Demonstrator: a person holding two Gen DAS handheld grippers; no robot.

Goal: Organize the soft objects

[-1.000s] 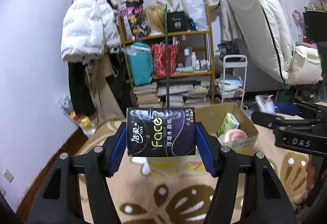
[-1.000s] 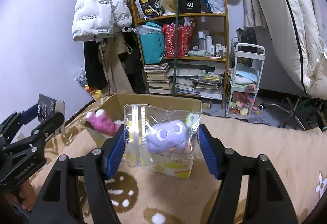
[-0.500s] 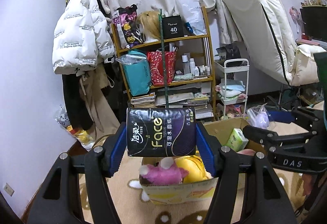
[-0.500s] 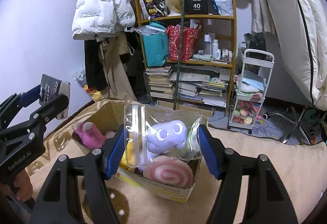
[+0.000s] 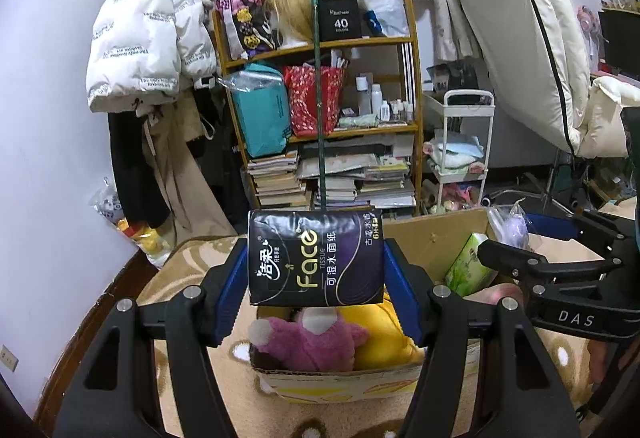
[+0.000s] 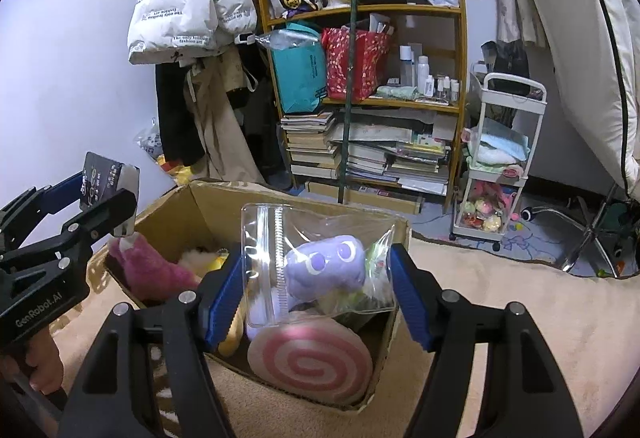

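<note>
One cardboard box [image 6: 200,206] sits open on the patterned blanket [image 5: 188,262], and both grippers hang over it, so the step in hand looks like the drop-off: two more soft things about to join the pile. The left gripper [image 5: 316,290] is clamped on one dark tissue pack [image 5: 315,258], pads pressed to both its ends, held above the near corner of the box over the pink plush. The right gripper [image 6: 318,288] carries one clear zip bag [image 6: 316,262] with a purple plush [image 6: 326,270] inside; its jaws are opening, the bag between them, and the blue pads look just clear of the bag's edges, though I cannot tell whether the near pad touches it. Inside the box I count one pink plush [image 5: 308,342], one yellow plush [image 5: 384,334], one pink swirl cushion [image 6: 310,358] and one green tissue pack [image 5: 466,266]; deeper items are hidden. Next, I judge, each hand needs to lower over a free gap, release fully, then lift straight out so the fingers do not drag the bag or pack back over the rim.
</note>
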